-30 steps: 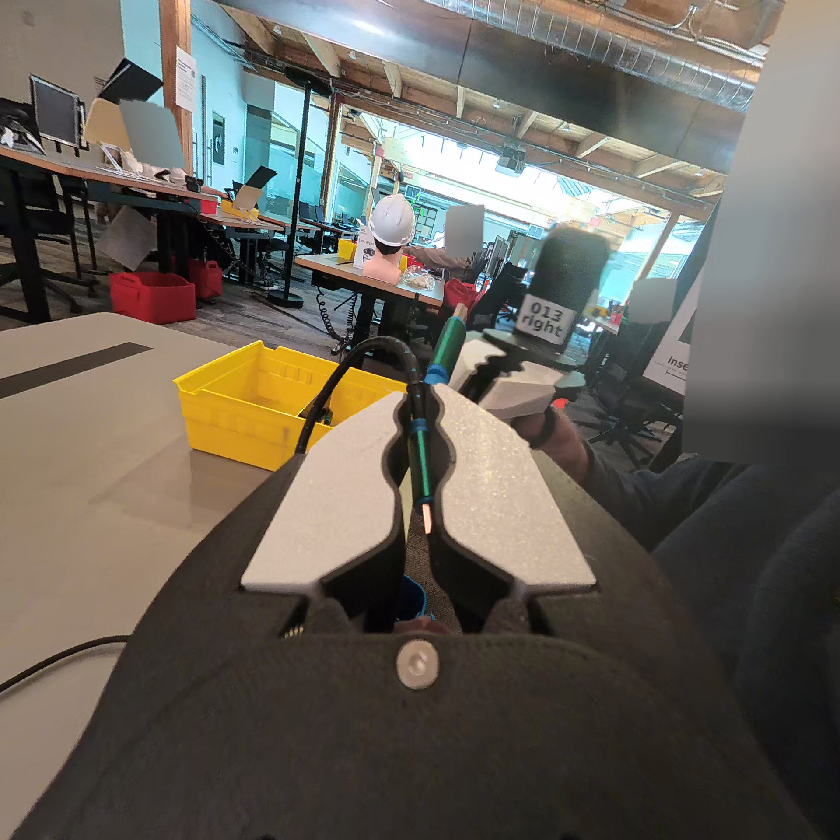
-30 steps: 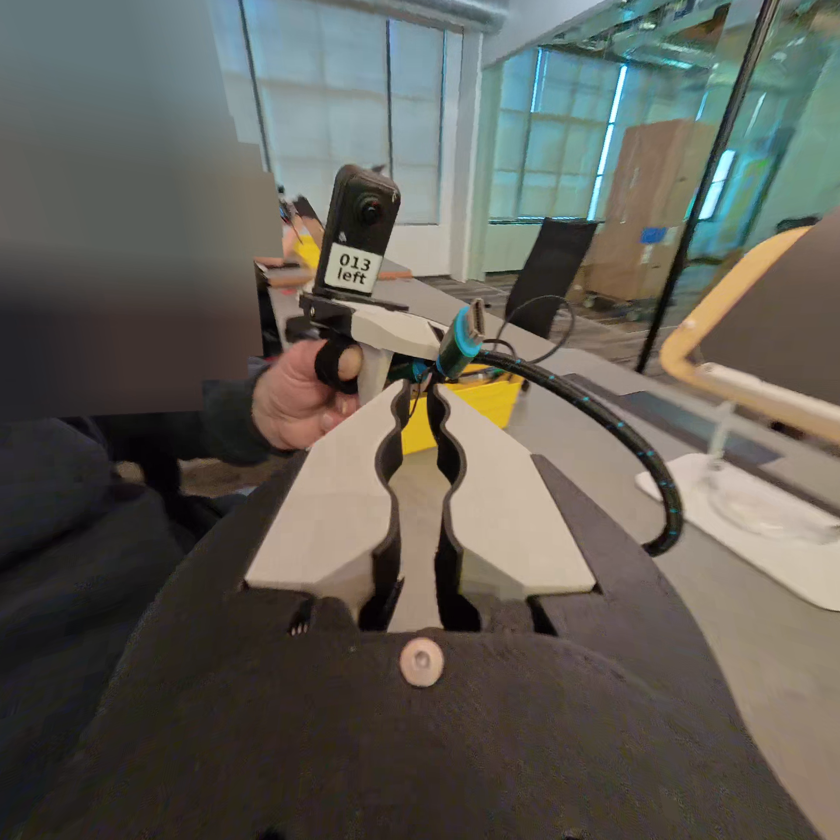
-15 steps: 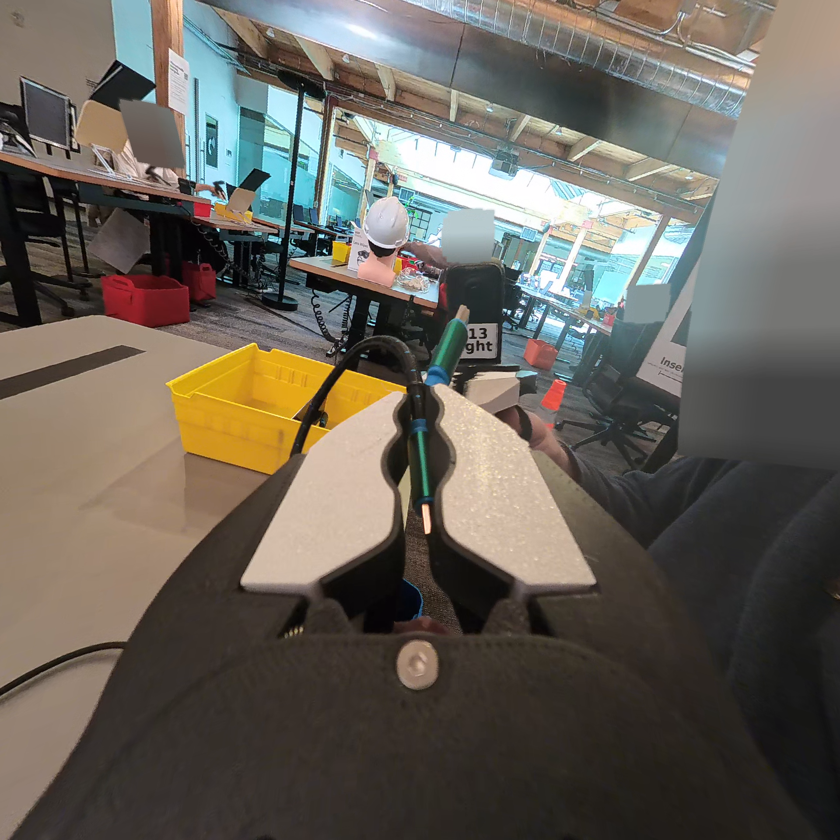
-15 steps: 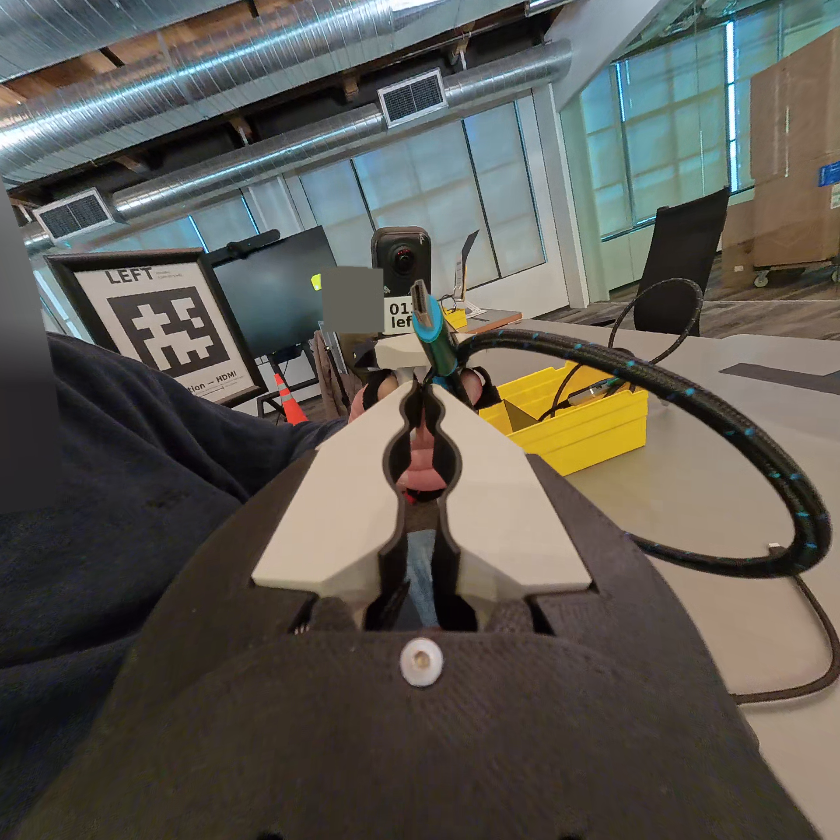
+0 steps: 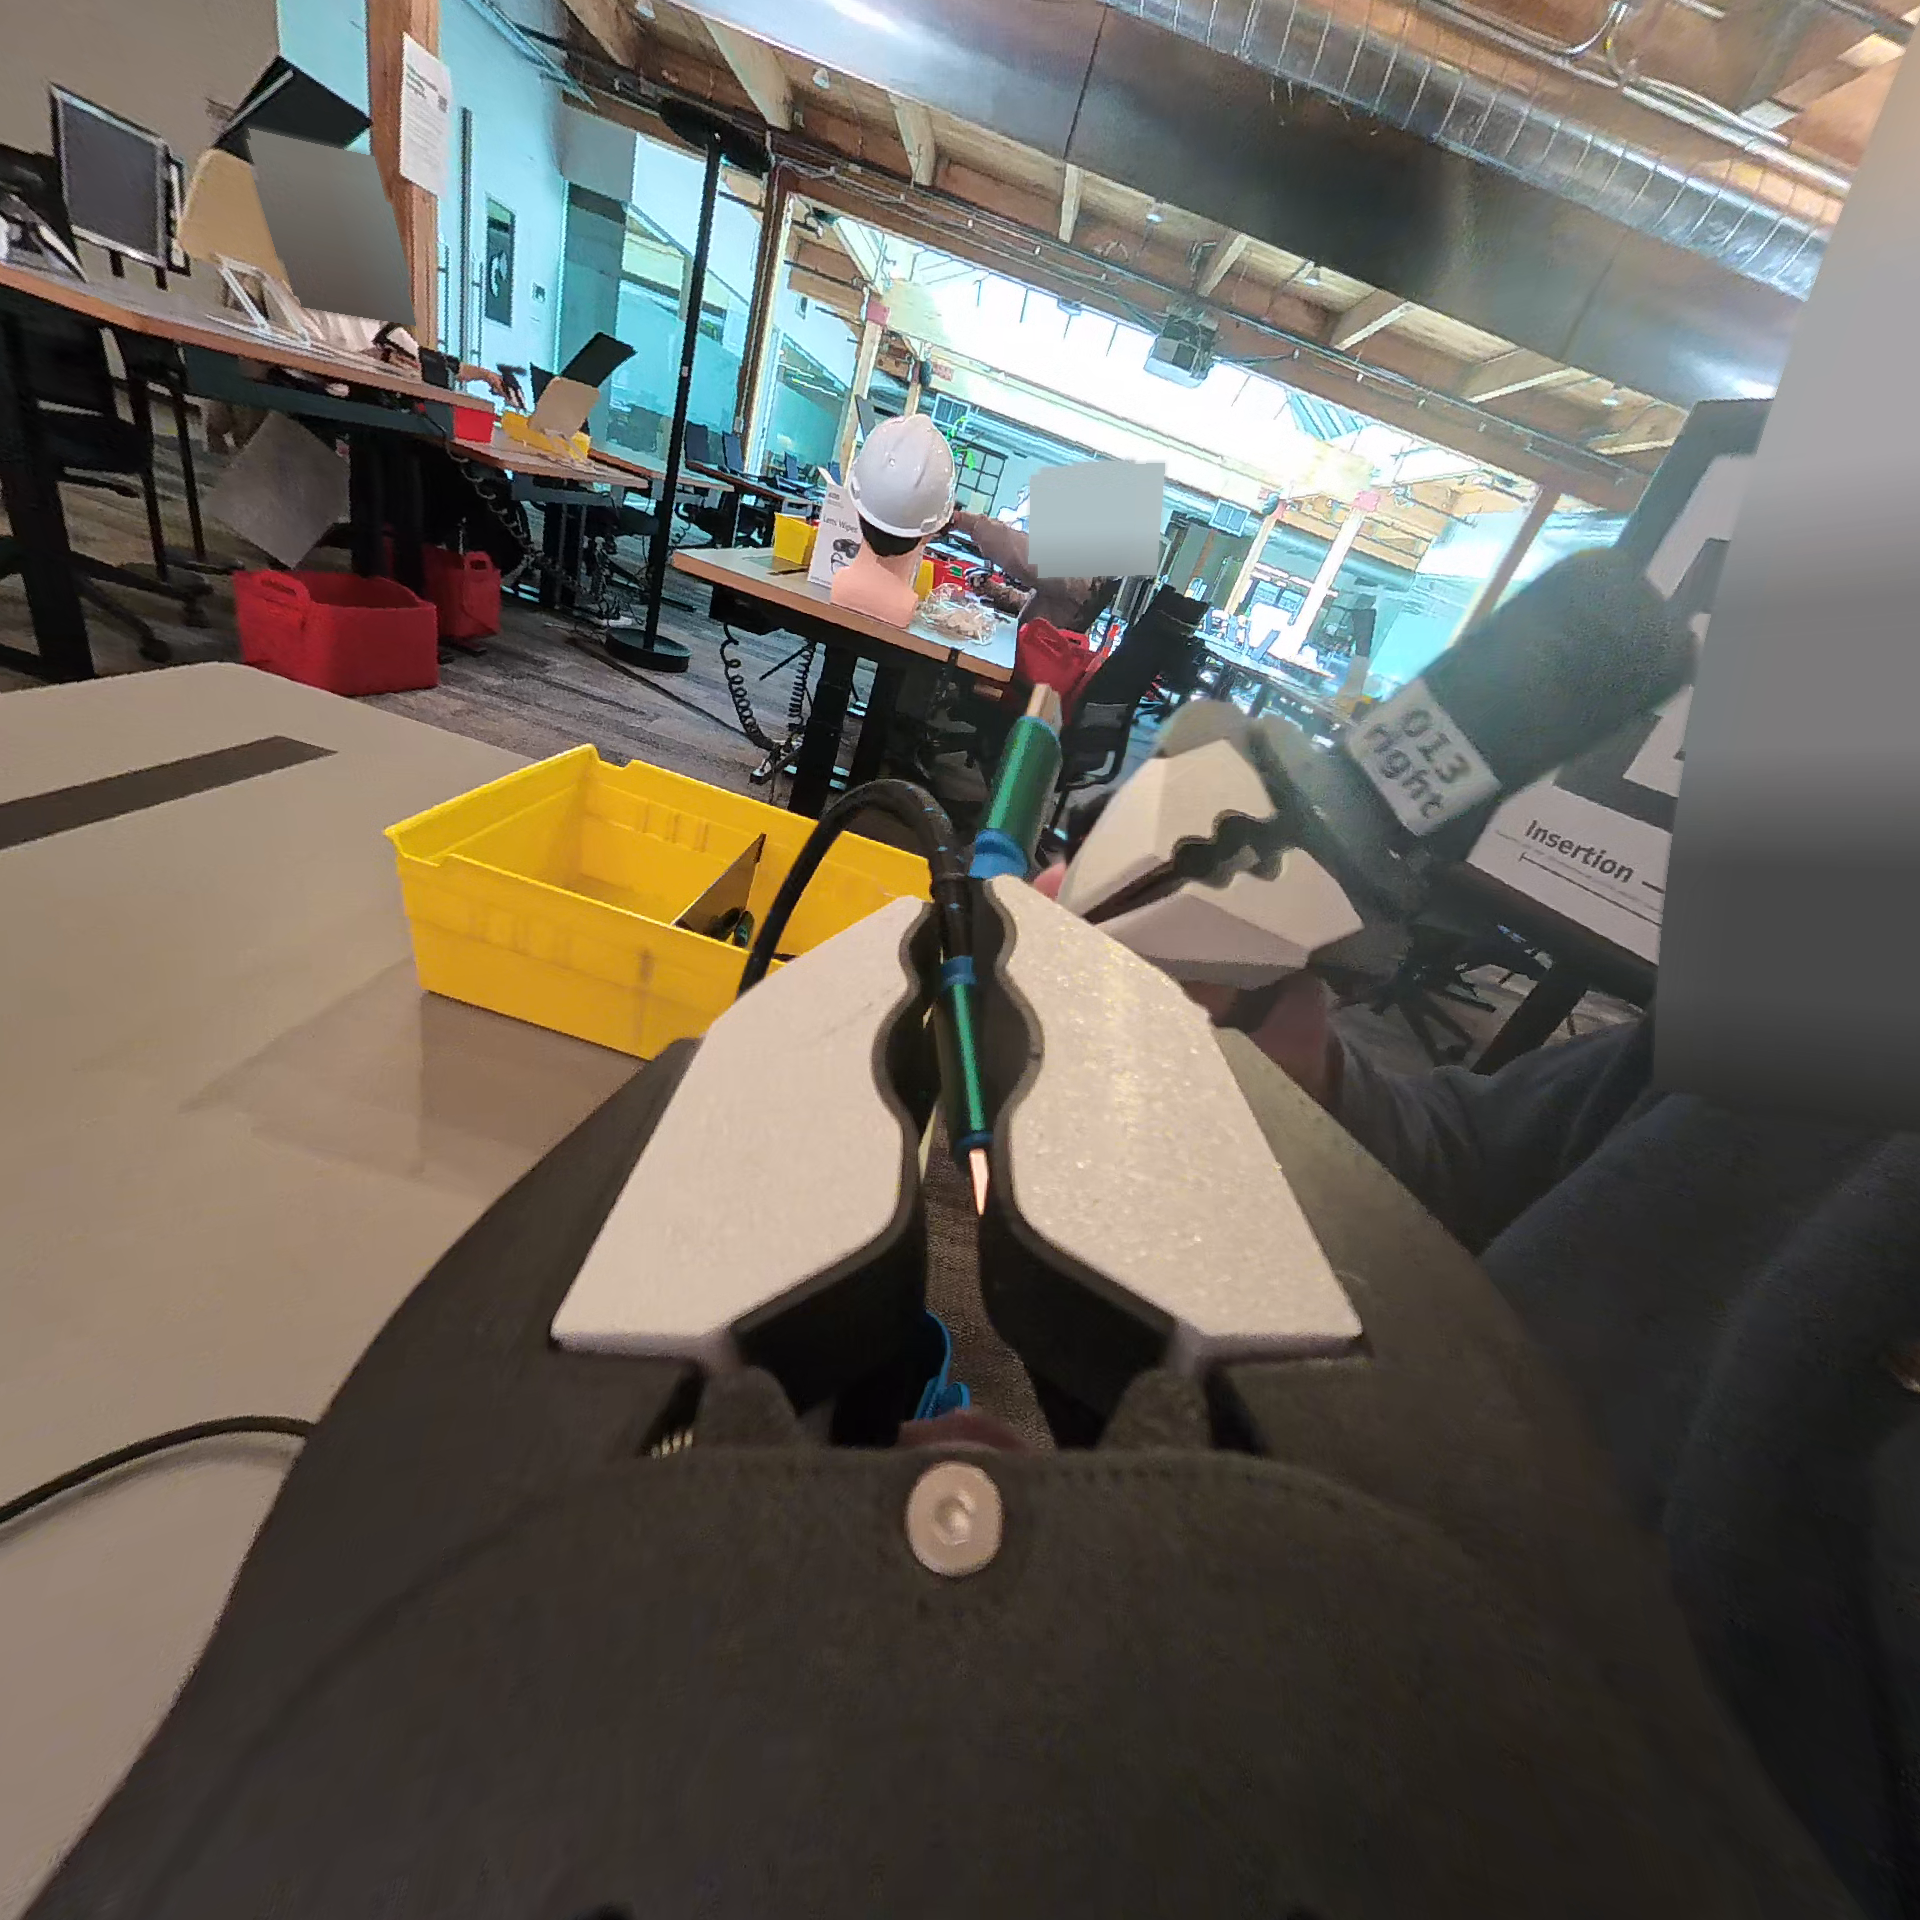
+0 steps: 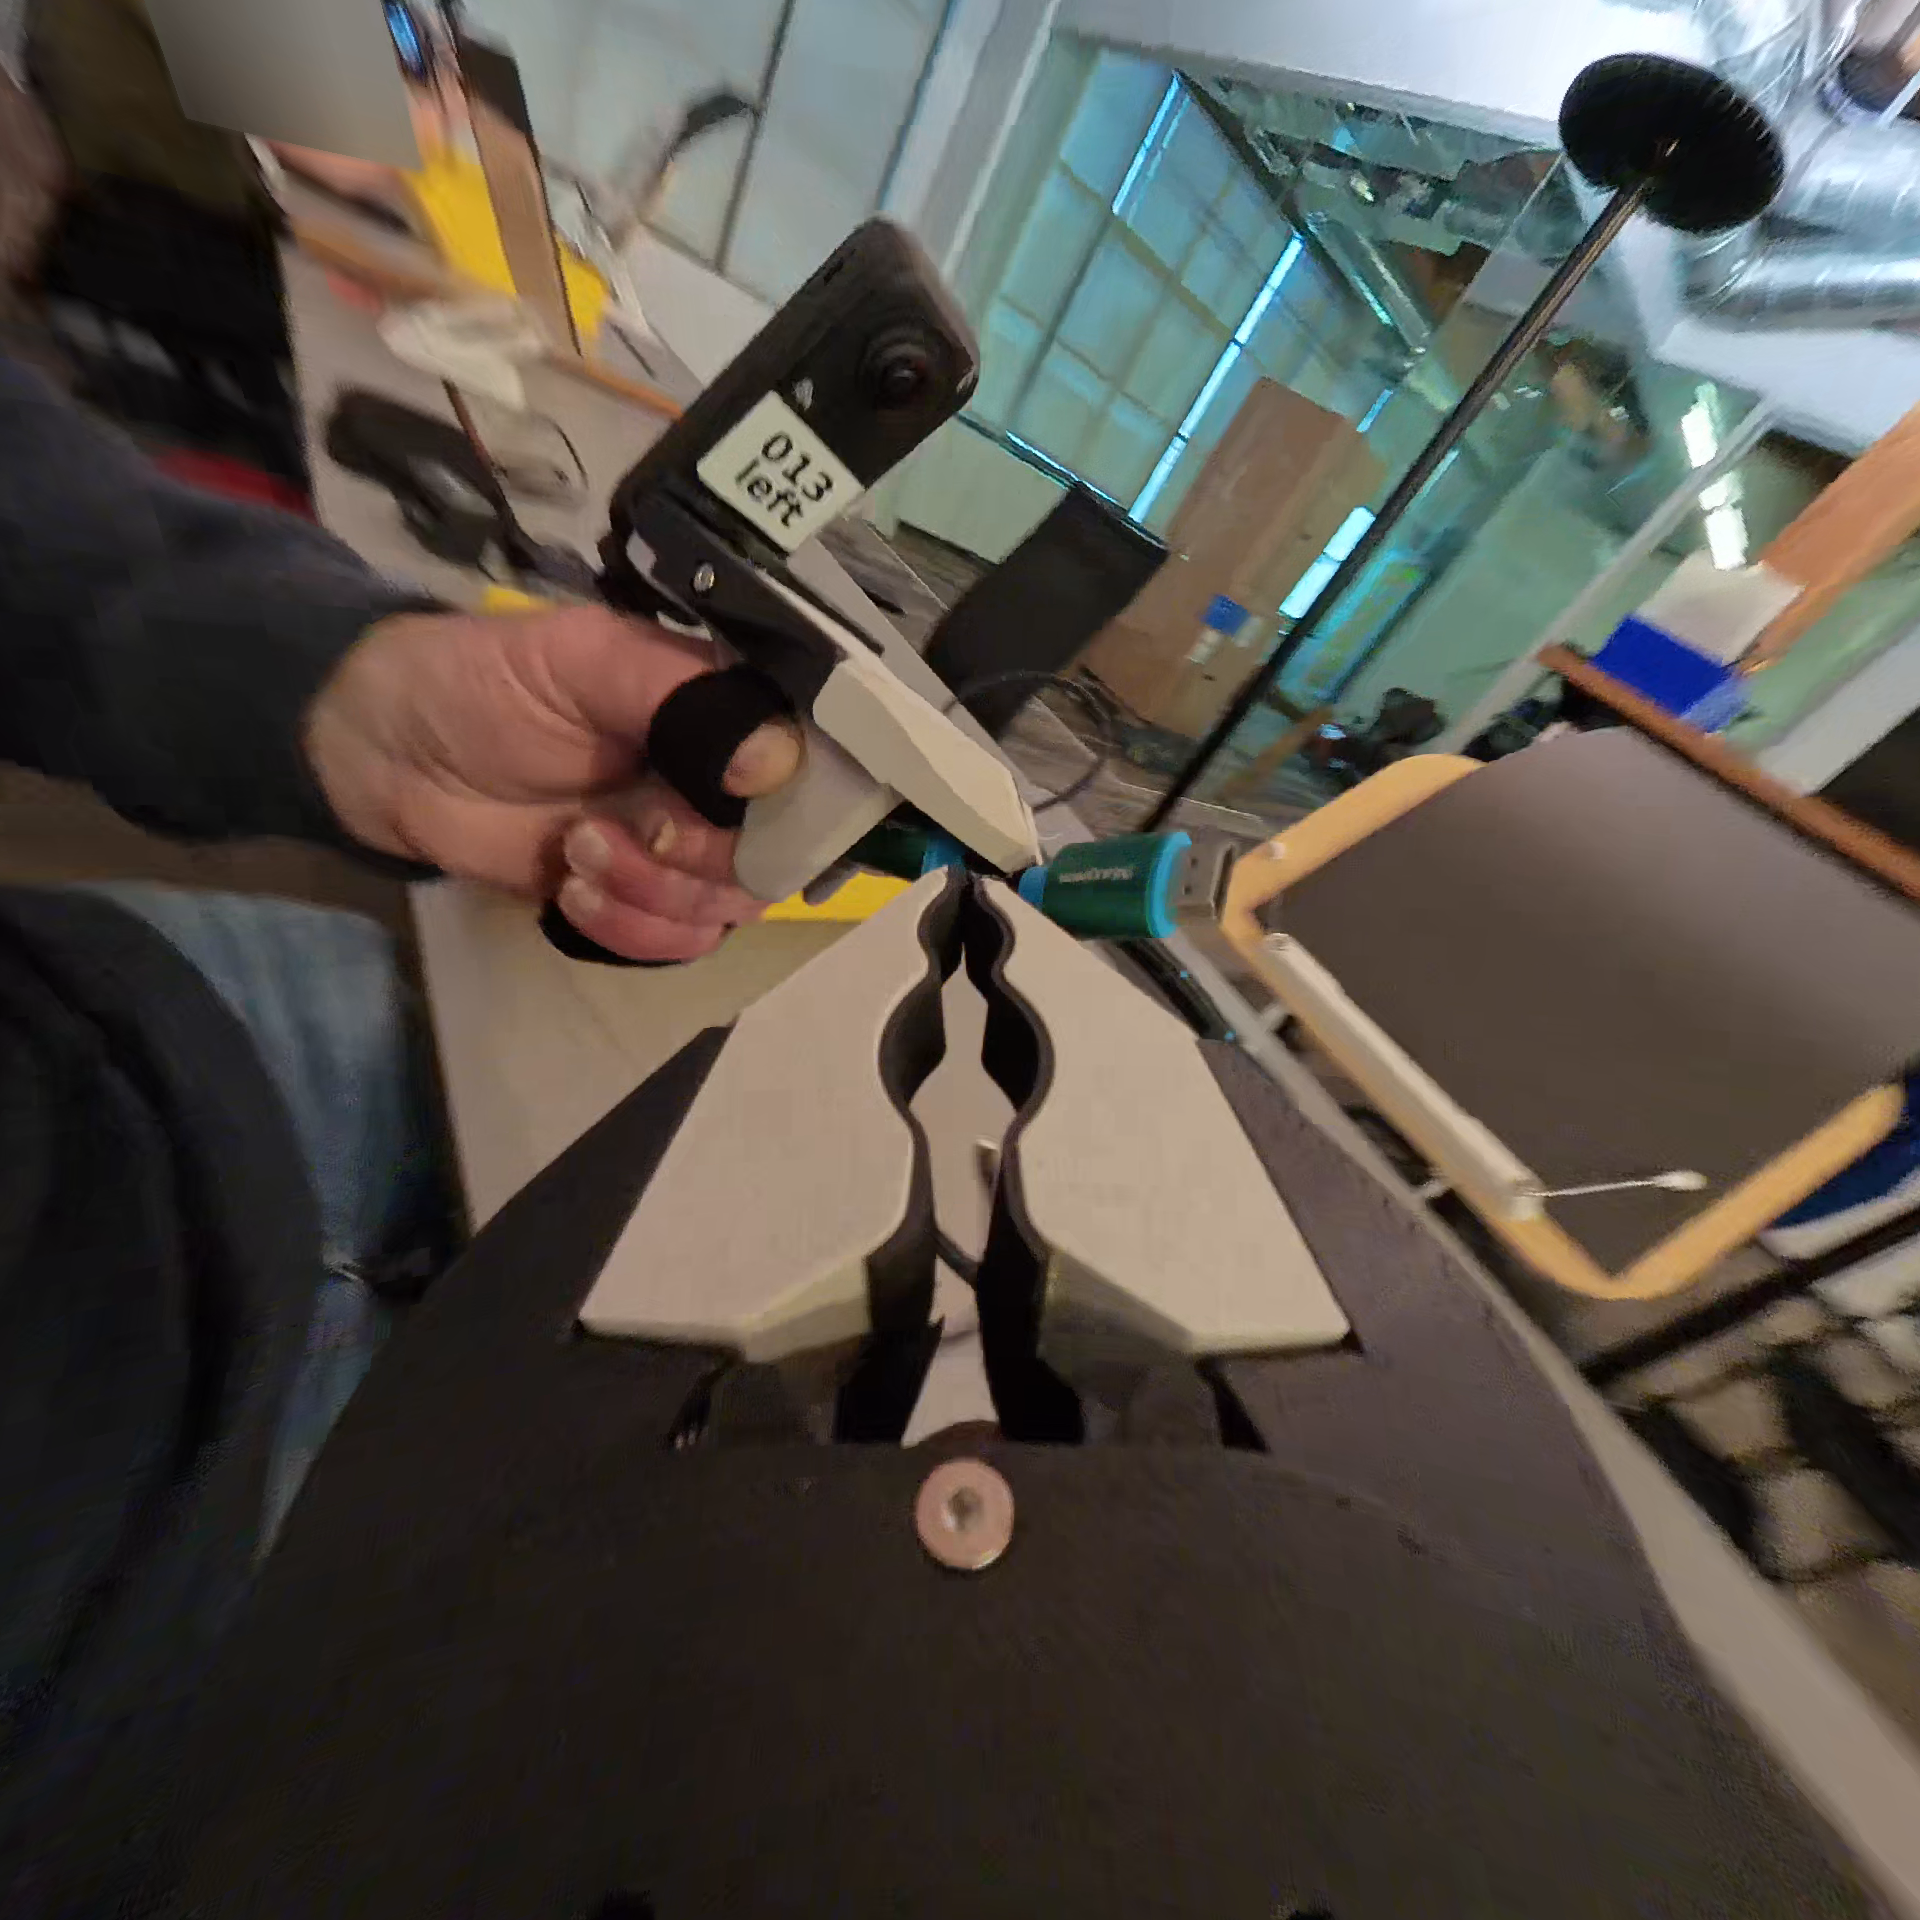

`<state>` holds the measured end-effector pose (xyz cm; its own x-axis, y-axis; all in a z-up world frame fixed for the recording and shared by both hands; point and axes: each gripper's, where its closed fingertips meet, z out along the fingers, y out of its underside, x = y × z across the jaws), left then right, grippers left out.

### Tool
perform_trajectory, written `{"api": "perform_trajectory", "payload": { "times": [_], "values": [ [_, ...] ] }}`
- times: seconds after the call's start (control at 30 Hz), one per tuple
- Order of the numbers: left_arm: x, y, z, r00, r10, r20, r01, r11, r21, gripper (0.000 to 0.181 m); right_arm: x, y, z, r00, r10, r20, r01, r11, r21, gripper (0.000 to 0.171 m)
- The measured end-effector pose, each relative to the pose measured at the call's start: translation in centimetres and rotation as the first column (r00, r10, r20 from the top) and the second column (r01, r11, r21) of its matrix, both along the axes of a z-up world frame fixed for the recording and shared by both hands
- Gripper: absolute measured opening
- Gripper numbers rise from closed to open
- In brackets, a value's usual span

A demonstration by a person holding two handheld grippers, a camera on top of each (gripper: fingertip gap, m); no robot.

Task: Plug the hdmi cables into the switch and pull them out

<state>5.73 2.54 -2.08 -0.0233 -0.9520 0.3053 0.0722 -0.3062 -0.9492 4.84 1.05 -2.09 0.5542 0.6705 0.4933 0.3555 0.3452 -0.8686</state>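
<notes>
Left hand-held gripper (image 5: 961,914) is clenched on the braided black HDMI cable with the green-and-blue plug (image 5: 1013,790), pinching it just behind the blue collar, so the plug stands clear of the fingertips and points to about one o'clock in the left wrist view. A second green plug (image 5: 961,1070) lies in the slot between the same fingers, bare tip toward the camera.

Over to the right hand-held gripper (image 6: 966,894): its fingers stand nearly together with only a thin gap at the tips, and nothing is grasped in them. Half a second back it faced the cable head-on; now it has swung round and rolled, so in its own view the plug (image 6: 1127,883) lies sideways, pointing to three o'clock, right past its fingertips. The left tool and the hand (image 6: 540,758) holding it sit at ten o'clock.

No switch shows in either view. The yellow plastic bin (image 5: 540,914) sits on the grey worktop (image 5: 208,1039) at ten o'clock, cable trailing toward it. By my read this is a re-grip or hand-over in mid-air, with plugging in not yet begun.
</notes>
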Motion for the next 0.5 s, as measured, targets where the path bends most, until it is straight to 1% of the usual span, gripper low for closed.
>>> {"api": "perform_trajectory", "payload": {
  "times": [0.03,0.1,0.13,0.17,0.2,0.23,0.27,0.3,0.33,0.4,0.43,0.5],
  "values": [
    [0.0,0.1,-0.2,1.0,0.006,-0.008,-0.006,1.0,-0.011,0.005,0.0,0.2,-0.2,0.996,-0.048,0.078,0.044,0.997,0.058,0.0],
    [0.1,0.4,-0.5,1.0,0.01,-0.021,-0.011,1.0,-0.028,0.005,-0.2,0.4,-0.9,0.947,-0.17,0.273,0.108,0.968,0.227,0.0],
    [0.1,0.4,-0.6,1.0,0.01,-0.022,-0.011,0.999,-0.046,0.005,-0.5,0.2,-1.2,0.911,-0.206,0.358,0.097,0.949,0.3,0.0],
    [0.1,0.9,-0.9,0.999,0.034,-0.031,-0.035,0.997,-0.061,0.005,-1.3,-0.4,-1.7,0.872,-0.215,0.439,0.047,0.931,0.363,0.0],
    [0.0,1.3,-1.0,0.999,0.038,-0.028,-0.04,0.996,-0.079,0.005,-1.9,-0.6,-2.2,0.823,-0.254,0.508,0.025,0.909,0.415,0.0],
    [-0.2,1.7,-0.9,0.999,0.038,-0.015,-0.04,0.994,-0.103,0.005,-2.1,-0.6,-2.4,0.79,-0.288,0.541,0.014,0.891,0.453,0.0],
    [-0.4,1.9,-0.7,0.999,0.04,-0.004,-0.041,0.992,-0.116,0.005,-1.9,-0.4,-2.1,0.789,-0.299,0.537,0.016,0.884,0.468,0.0],
    [-0.5,1.9,-0.7,0.999,0.047,-0.008,-0.047,0.994,-0.103,0.005,-1.6,-0.5,-1.5,0.816,-0.266,0.513,0.009,0.893,0.449,0.0],
    [-0.5,1.9,-0.5,0.998,0.054,-0.014,-0.055,0.995,-0.08,0.005,-1.2,-0.6,-0.8,0.86,-0.203,0.469,0.006,0.921,0.389,0.0],
    [-0.5,1.5,-0.1,0.999,0.05,-0.006,-0.05,0.998,-0.048,0.004,-0.4,-0.8,1.0,0.956,-0.061,0.285,-0.002,0.977,0.215,0.0],
    [-0.4,1.4,-0.1,0.999,0.052,-0.01,-0.052,0.998,-0.035,0.005,0.1,-0.6,1.4,0.98,-0.013,0.198,-0.011,0.993,0.119,0.0],
    [-0.4,1.3,0.0,0.999,0.05,-0.005,-0.05,0.998,-0.029,0.005,1.0,0.1,1.5,0.998,0.025,0.049,-0.024,1.0,-0.018,0.0]
  ]
}}
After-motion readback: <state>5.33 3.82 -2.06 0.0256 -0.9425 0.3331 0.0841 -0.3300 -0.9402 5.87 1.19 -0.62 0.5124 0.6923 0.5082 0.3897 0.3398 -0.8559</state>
